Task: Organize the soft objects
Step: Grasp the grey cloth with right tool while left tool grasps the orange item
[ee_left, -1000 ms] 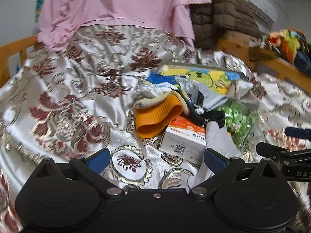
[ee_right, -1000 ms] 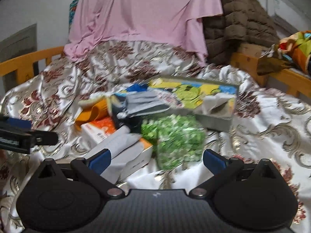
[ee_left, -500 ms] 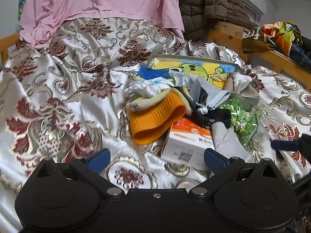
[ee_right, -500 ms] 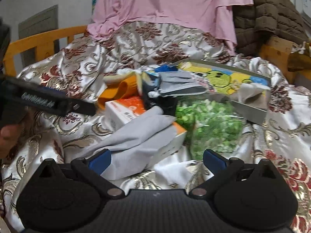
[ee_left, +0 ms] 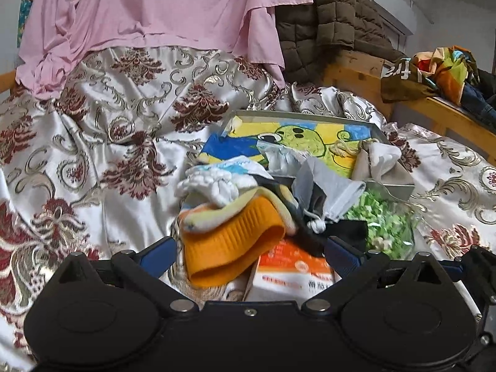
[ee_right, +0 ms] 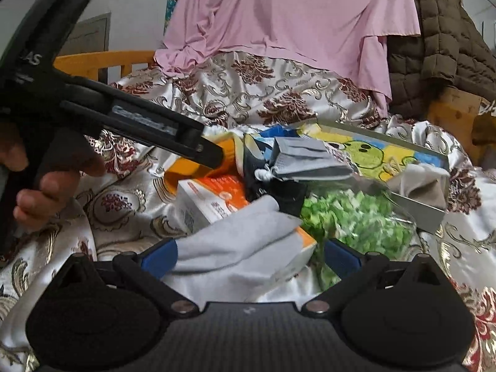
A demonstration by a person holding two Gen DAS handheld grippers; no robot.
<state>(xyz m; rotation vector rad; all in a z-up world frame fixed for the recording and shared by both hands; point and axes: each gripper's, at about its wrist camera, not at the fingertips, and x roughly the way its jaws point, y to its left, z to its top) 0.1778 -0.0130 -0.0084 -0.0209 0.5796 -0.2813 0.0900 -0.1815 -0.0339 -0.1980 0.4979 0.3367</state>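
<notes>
A pile of soft things lies on the satin bedspread: an orange knit hat [ee_left: 229,251], a white sock bundle [ee_left: 214,183], a grey drawstring pouch [ee_left: 328,189] and a grey cloth [ee_right: 245,248]. My left gripper [ee_left: 249,255] is open, its blue pads on either side of the orange hat and an orange-white carton [ee_left: 291,276]. My right gripper [ee_right: 251,255] is open around the grey cloth, which lies on the carton [ee_right: 210,198]. The left gripper's body [ee_right: 124,117] shows in the right wrist view, reaching to the hat [ee_right: 217,161].
A shallow box with a yellow cartoon picture [ee_left: 310,142] sits behind the pile. A bag of green pieces [ee_right: 353,220] lies on the right. A pink cloth [ee_left: 155,15] and brown quilted jacket [ee_left: 328,24] hang at the back. A wooden bed frame [ee_right: 102,62] borders the bed.
Both grippers have moved forward into the pile. The left one now straddles the orange hat, and the right one has closed in on the grey cloth. Both stay open.
</notes>
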